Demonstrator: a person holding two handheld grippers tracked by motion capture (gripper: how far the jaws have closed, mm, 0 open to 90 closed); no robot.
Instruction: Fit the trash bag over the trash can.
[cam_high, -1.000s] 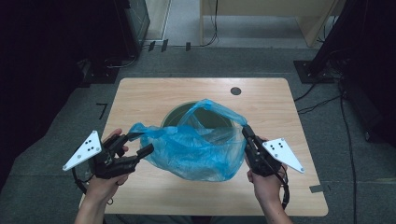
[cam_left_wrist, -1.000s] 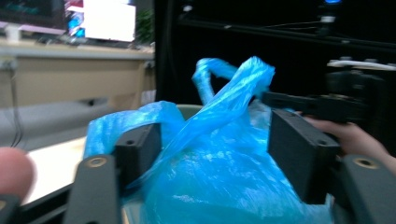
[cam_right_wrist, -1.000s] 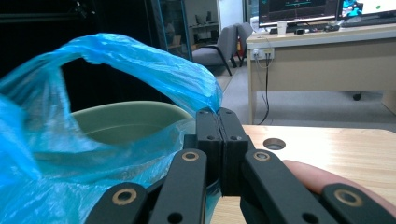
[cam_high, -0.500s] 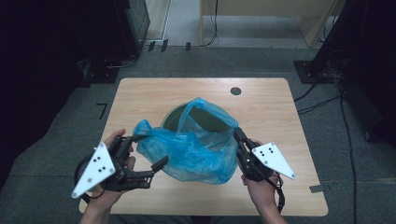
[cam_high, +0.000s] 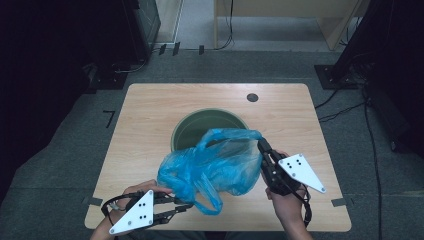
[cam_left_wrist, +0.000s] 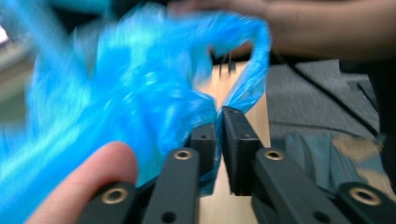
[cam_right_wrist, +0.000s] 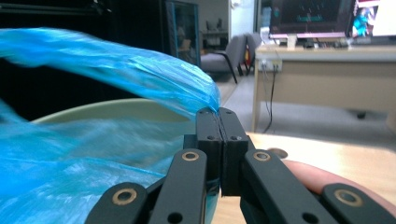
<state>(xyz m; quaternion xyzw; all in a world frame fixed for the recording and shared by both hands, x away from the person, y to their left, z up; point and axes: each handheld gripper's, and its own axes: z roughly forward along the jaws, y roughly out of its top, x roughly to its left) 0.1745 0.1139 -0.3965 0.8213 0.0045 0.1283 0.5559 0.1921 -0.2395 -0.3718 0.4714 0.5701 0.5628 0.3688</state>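
Left gripper (cam_left_wrist: 218, 122) pinching blue plastic bag (cam_high: 210, 167) at its near-left edge; right gripper (cam_right_wrist: 218, 113) clamped tight on bag's right handle. Bag stretched between both, above wooden table (cam_high: 150, 110), partly over green bin (cam_high: 192, 127)

On my left gripper view the blue bag (cam_left_wrist: 116, 102) smears into blur, so I cannot read its folds. From above, the bag covers the near rim of the green bin (cam_high: 200, 127), and my left forearm (cam_high: 102, 234) is cut off by the bottom edge.
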